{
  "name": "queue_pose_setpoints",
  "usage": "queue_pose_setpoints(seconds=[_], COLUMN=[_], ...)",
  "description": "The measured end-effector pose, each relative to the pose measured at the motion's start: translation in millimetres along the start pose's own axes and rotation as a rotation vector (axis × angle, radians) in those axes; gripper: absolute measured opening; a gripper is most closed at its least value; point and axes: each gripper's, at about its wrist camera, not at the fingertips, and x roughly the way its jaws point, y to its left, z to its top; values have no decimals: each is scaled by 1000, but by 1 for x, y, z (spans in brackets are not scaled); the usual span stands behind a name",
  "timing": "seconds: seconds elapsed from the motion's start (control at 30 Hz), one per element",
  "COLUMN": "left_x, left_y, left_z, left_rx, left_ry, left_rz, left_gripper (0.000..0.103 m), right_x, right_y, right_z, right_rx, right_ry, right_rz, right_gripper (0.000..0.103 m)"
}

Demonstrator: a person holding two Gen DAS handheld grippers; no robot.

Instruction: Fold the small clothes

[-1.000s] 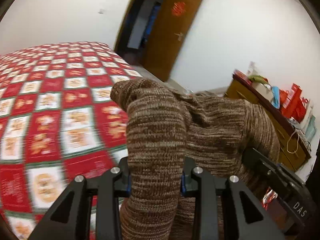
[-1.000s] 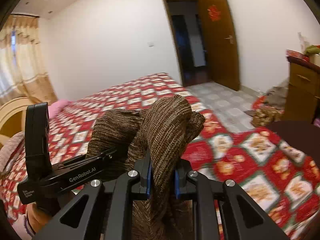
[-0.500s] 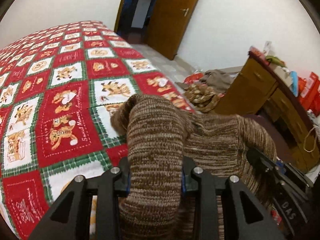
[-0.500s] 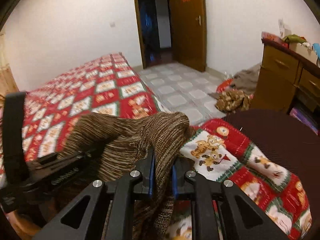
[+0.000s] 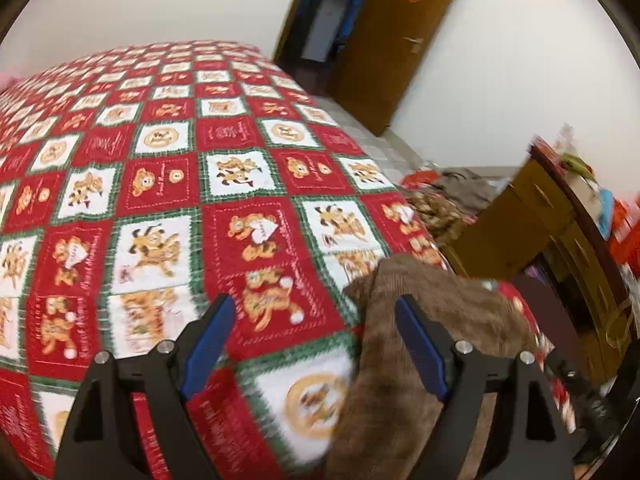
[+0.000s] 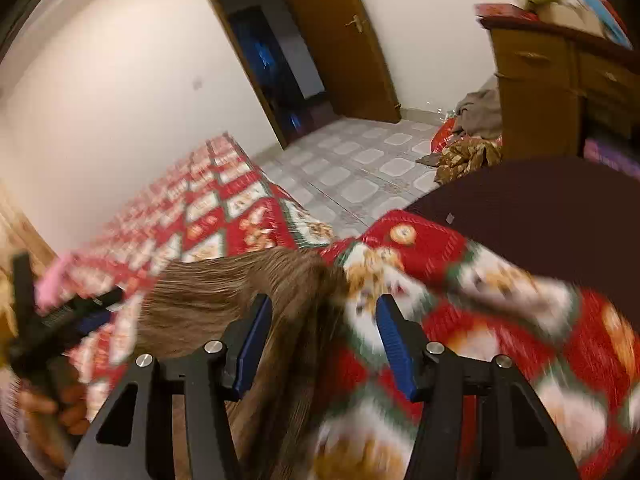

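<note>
On the red, white and green patchwork bedspread (image 5: 248,184) lies the brown knit garment (image 5: 424,320), close to the bed's near corner, where the tiled floor (image 6: 360,168) begins. Both views are smeared by motion, so the knit's stripes blur into a plain brown and its outline is hard to trace. In the left wrist view its lower end runs out of the picture between the gripper arms; in the right wrist view (image 6: 248,292) it does the same, and whether it lies flat or bunched I cannot tell.

What shows is a soft, thick heap, mottled brown and tan, with one rounded fold toward the bed's edge.

The left gripper (image 5: 316,320) has just been opening: its blue pads stand wide apart, bare bedspread between them, and the garment lies by the right pad without being pinched. The right gripper (image 6: 324,320) has just been opening too; its jaws are spread, a strip of the knit runs up between them beside the left pad, and neither pad presses on it. A dark cloth (image 6: 540,216) covers the bed's far right part. The other gripper shows blurred at the left edge of the right wrist view.
</note>
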Motion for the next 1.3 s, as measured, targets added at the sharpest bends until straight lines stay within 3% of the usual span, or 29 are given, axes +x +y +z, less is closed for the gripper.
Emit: queue_pose_setpoints(seconds=[0.07, 0.23, 0.33, 0.43, 0.5, 0.53, 0.57, 0.6, 0.63, 0.67, 0.7, 0.87, 1.07, 1.3], left_x=[-11, -13, 0, -5, -8, -8, -7, -6, -6, -8, -13, -44, -26, -36], left_y=[0, -2, -6, -18, -27, -30, -34, -38, -43, -45, -45, -45, -39, -31], left_z=[-18, -71, -95, -105, -109, -110, -112, -114, -115, -115, -114, -114, -150, -159], left_rx=[48, 92, 67, 109, 120, 108, 107, 122, 139, 134, 108, 35, 4, -41], left_ry=[-1, 76, 164, 133, 154, 164, 166, 160, 156, 159, 167, 198, 299, 302], left_rz=[-36, -146, -155, -129, -177, -205, -199, -161, -125, -135, -162, -249, -188, -194], left_gripper=[84, 84, 84, 85, 82, 78, 63, 44, 37, 25, 19, 17, 18, 18], right_x=[-26, -55, -52, -50, -51, -47, -47, -45, -42, -39, -36, -64, -72, -88], right_y=[10, 29, 37, 46, 53, 59, 63, 68, 70, 71, 67, 60, 40, 46], right_z=[-23, -83, -113, -123, -124, -127, -128, -129, -127, -125, -123, -107, -122, -135], right_rx=[-21, -61, -95, -118, -147, -170, -188, -212, -223, -210, -170, -147, -158, -236], right_ry=[32, 125, 181, 202, 211, 244, 239, 235, 240, 256, 274, 255, 335, 372], right_rz=[83, 104, 102, 135, 134, 130, 111, 80, 61, 78, 109, 134, 87, 66], right_gripper=[55, 55, 55, 55, 55, 55, 53, 34, 14, 14, 13, 12, 12, 12])
